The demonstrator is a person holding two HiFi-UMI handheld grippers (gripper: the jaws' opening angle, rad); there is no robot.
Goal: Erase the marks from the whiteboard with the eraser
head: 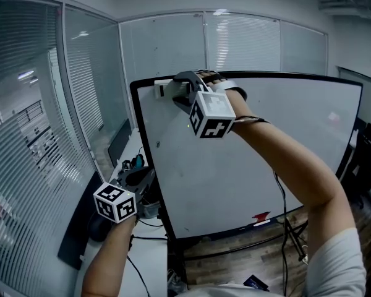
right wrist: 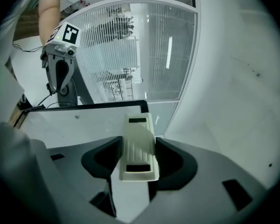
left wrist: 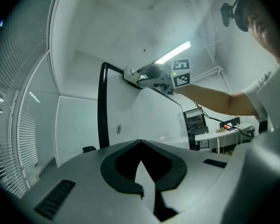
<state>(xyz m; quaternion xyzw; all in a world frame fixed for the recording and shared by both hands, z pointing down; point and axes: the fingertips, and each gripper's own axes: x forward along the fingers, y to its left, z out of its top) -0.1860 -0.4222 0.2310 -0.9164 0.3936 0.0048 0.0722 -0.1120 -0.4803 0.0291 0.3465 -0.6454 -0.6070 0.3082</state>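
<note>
Right gripper (right wrist: 139, 155) clamped on eraser (right wrist: 139, 132) at whiteboard's (head: 247, 166) top-left corner, upper centre of frame; left gripper (left wrist: 141, 169) closed, empty, lower left; risk judged: eraser overrunning the edge, losing contact.

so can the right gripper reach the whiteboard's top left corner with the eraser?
Probably yes. The right gripper is shut on the eraser and sits at that corner of the whiteboard; nothing stands between them.
</note>
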